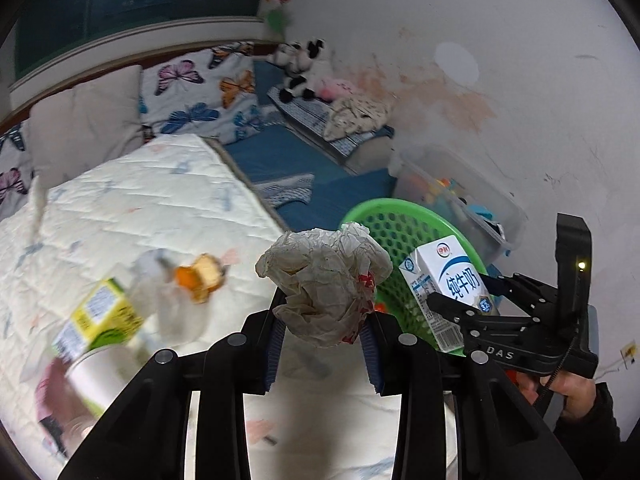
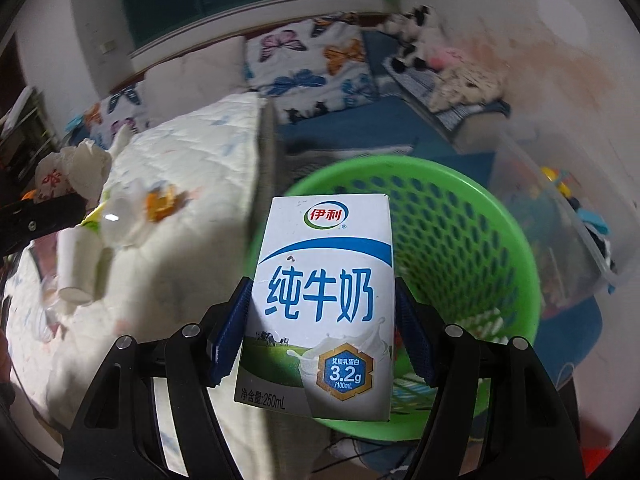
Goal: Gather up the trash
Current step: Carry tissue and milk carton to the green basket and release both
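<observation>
Basket (image 2: 460, 240) lies just beyond the upright milk carton (image 2: 320, 304) clamped in the right gripper (image 2: 322, 320), nearer than the left gripper (image 1: 324, 320) clenching crumpled paper (image 1: 324, 276).

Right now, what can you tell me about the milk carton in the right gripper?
The milk carton is a white and blue box, apparently coated card, printed 250mL, with a cow meadow scene. It stands upright, undented, clamped at both side walls by the right gripper and its blue pads. It is held in front of the green basket, not yet inside.
</observation>
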`<action>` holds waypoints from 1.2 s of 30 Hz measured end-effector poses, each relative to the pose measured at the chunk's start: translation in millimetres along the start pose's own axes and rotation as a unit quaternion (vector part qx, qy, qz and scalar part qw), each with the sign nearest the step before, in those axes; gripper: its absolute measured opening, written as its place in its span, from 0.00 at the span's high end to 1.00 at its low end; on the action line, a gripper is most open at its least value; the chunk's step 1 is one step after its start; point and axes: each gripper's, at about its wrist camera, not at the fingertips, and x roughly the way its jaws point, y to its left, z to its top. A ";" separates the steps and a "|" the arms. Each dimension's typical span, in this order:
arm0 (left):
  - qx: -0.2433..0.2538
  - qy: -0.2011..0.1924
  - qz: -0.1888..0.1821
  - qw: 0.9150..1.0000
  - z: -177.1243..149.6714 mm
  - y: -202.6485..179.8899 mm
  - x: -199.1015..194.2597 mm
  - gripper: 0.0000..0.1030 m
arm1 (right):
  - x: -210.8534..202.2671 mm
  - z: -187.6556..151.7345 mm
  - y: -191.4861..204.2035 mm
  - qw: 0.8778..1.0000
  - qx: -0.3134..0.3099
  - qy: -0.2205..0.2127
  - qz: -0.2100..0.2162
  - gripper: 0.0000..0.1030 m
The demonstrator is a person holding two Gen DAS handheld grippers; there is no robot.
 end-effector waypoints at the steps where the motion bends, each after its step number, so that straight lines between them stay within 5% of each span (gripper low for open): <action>1: 0.004 0.003 -0.003 1.000 2.9 -4.4 6.0 0.67 | 1.9 -0.7 -4.9 1.000 0.004 0.002 -0.003 0.33; 20: 0.050 0.063 -0.045 0.996 11.5 -76.8 79.4 0.66 | -7.0 -24.7 -47.5 0.998 0.046 0.002 -0.043 0.25; 23: 0.054 0.072 -0.049 0.995 8.7 -84.1 88.5 0.61 | -13.8 -29.1 -47.9 0.998 0.046 -0.003 -0.047 0.25; 26: 0.055 0.075 -0.044 0.995 6.7 -87.4 93.0 0.39 | -21.1 -32.5 -48.8 0.997 0.048 -0.010 -0.051 0.25; 29: 0.059 0.072 -0.049 0.994 4.3 -90.6 93.2 0.31 | -25.4 -34.9 -49.1 0.997 0.054 -0.014 -0.046 0.25; 36: 0.041 0.051 -0.035 0.997 -0.8 -76.2 64.6 0.28 | -35.5 -38.5 -32.3 0.998 0.050 -0.021 -0.028 0.24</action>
